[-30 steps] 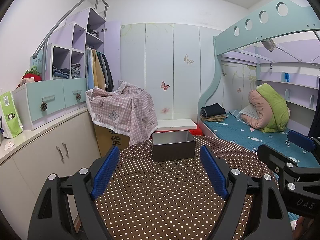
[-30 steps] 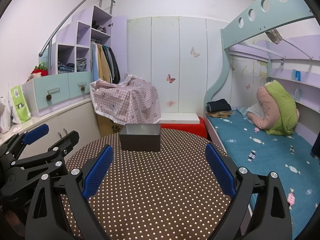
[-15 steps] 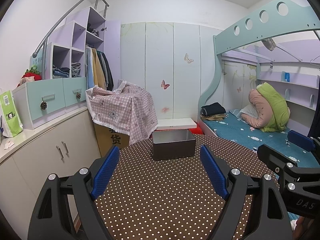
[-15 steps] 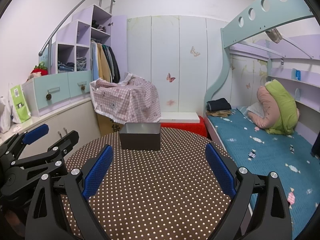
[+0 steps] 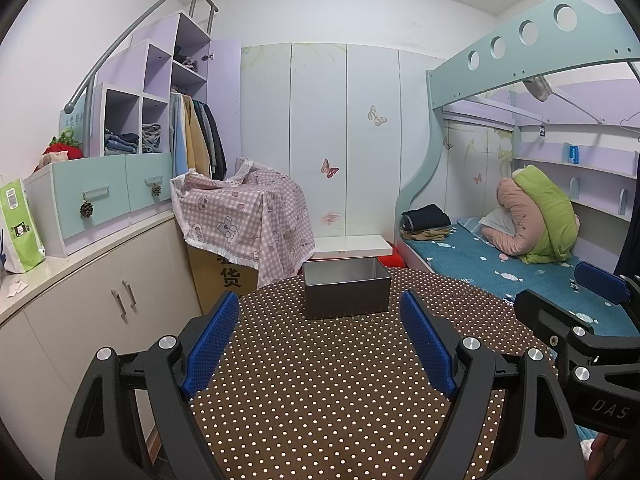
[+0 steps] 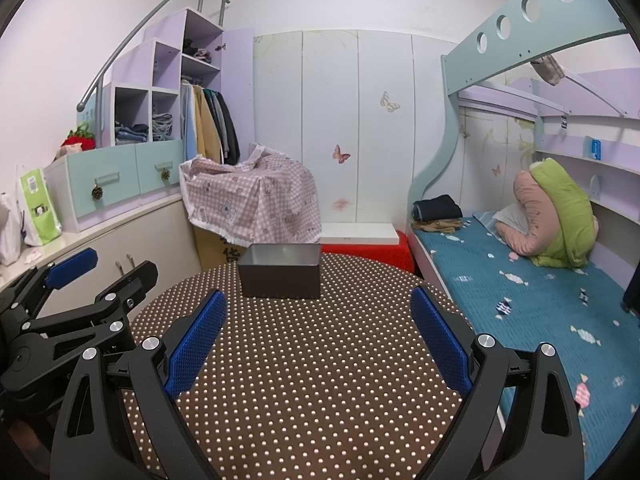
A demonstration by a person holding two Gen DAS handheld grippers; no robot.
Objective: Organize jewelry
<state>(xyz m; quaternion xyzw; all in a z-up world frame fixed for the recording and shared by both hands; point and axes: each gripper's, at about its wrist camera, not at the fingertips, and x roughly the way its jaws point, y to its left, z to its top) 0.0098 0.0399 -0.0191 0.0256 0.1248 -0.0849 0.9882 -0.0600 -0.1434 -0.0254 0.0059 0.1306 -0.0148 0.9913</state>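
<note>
Dotted tablecloth (image 5: 320, 380) (far edge: grey box (image 5: 346, 294)) under both spread tools.

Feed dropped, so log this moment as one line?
left gripper: open, empty | right gripper: open, empty | open dark grey metal box: far edge of brown polka-dot round table | jewelry: none visible

The floor of the dark metal box (image 5: 346, 294) stays hidden behind its near wall; the right gripper (image 5: 576, 320) runs off-frame.
</note>
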